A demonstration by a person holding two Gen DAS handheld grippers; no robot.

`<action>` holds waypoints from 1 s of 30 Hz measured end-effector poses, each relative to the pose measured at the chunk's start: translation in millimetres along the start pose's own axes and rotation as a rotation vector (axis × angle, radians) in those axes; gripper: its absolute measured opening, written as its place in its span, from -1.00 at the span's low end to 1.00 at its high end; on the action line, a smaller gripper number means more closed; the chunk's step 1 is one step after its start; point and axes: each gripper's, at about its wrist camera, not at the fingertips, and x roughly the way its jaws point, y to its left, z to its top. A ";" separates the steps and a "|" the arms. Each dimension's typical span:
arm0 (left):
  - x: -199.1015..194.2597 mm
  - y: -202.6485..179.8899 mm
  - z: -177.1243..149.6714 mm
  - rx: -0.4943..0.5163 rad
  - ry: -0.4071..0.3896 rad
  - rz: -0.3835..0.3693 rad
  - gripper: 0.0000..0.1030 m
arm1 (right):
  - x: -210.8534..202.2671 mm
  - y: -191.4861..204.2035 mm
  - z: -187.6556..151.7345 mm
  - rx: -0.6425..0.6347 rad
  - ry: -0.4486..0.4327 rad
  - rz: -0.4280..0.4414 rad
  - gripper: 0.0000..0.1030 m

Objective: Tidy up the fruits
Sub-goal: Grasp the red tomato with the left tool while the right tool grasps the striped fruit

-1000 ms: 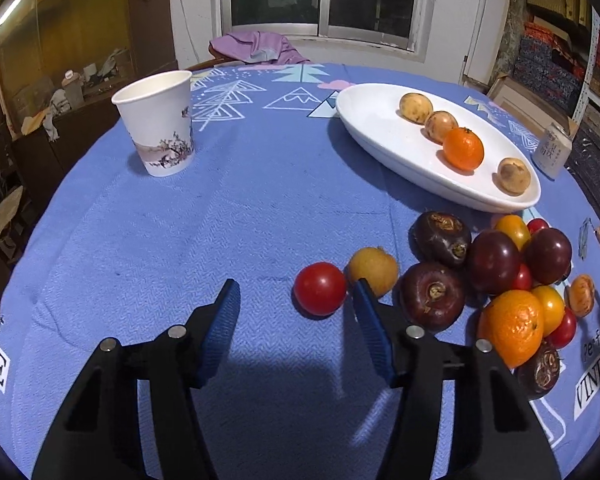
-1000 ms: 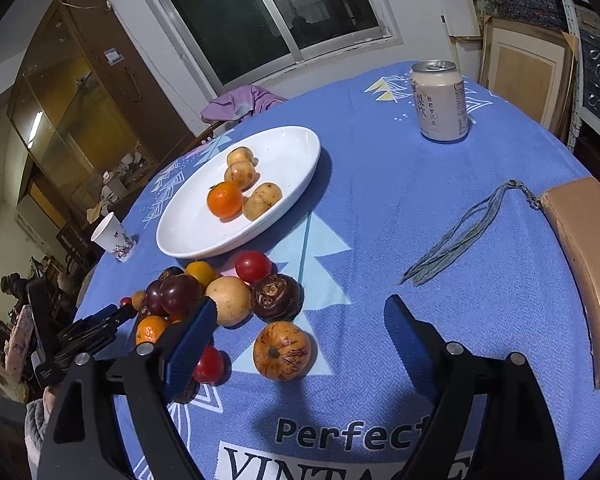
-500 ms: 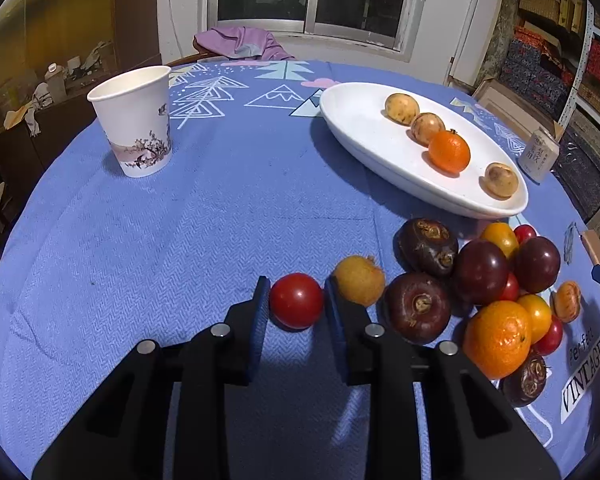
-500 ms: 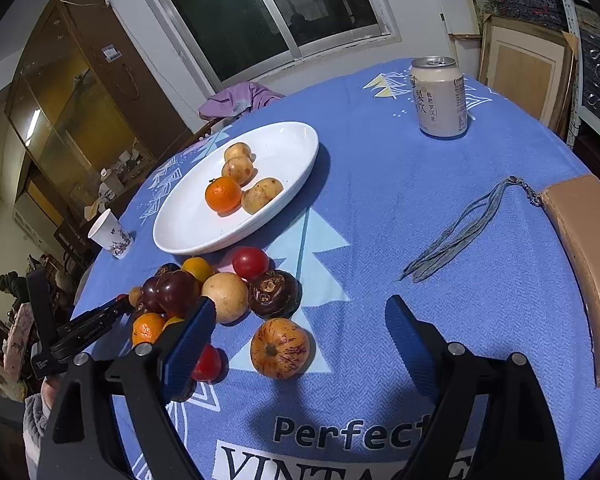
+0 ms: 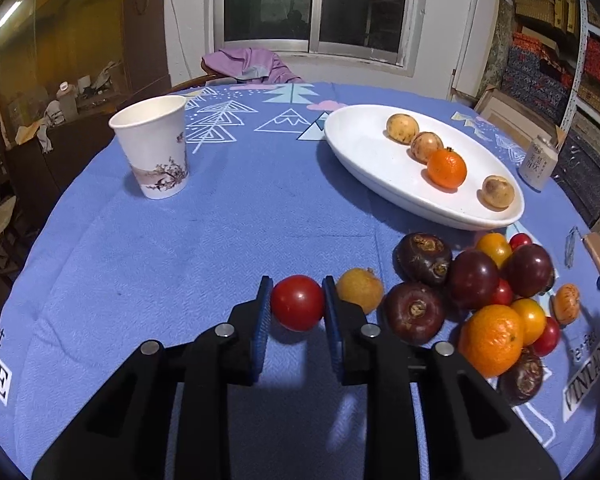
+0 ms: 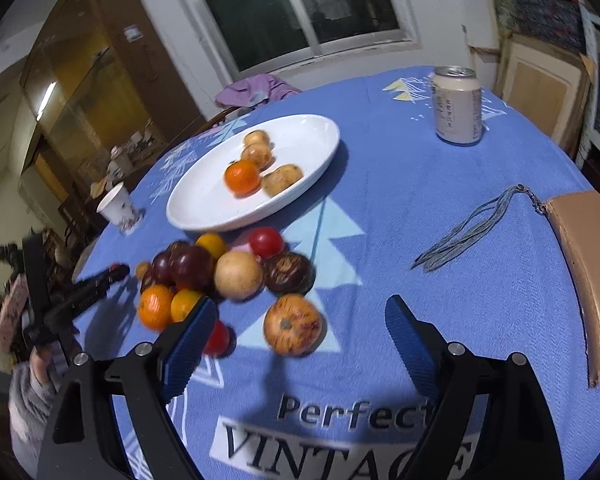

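My left gripper (image 5: 296,304) is shut on a red tomato (image 5: 297,302) at the left edge of a fruit pile (image 5: 472,284) on the blue tablecloth. A yellow fruit (image 5: 359,289) lies just right of it. The white oval plate (image 5: 364,168) behind holds three tan fruits and an orange (image 5: 446,168). My right gripper (image 6: 300,324) is open and empty above the cloth, with an orange striped fruit (image 6: 293,330) between its fingers' line. The pile (image 6: 220,272) and plate (image 6: 204,208) show in the right wrist view too. The left gripper (image 6: 100,284) is seen there at far left.
A paper cup (image 5: 153,146) stands at the left of the table. A drink can (image 6: 457,105) stands at the far right. A tan pouch (image 6: 588,276) with a grey tassel (image 6: 464,236) lies at the right edge. A purple cloth (image 5: 248,65) hangs on a chair behind.
My left gripper moved forward around the red tomato and closed on it. My right gripper shifted nearer the pile; its view is blurred by motion.
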 end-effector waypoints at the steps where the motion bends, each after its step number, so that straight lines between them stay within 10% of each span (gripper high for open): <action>1: -4.4 1.6 -0.4 -0.012 -0.004 -0.011 -0.53 | -1.3 4.4 -6.2 -0.032 0.002 -0.014 0.70; 9: -26.1 -6.2 -0.9 -0.008 -0.049 -0.061 -0.53 | 11.5 23.6 -22.8 -0.184 0.009 -0.165 0.69; 15: -25.3 -13.7 -4.7 0.012 -0.041 -0.067 -0.53 | 24.0 37.4 -20.5 -0.280 -0.026 -0.285 0.26; 30: -16.8 -15.2 -8.5 0.025 -0.017 -0.048 -0.53 | 42.3 47.1 -18.7 -0.296 0.039 -0.193 -0.25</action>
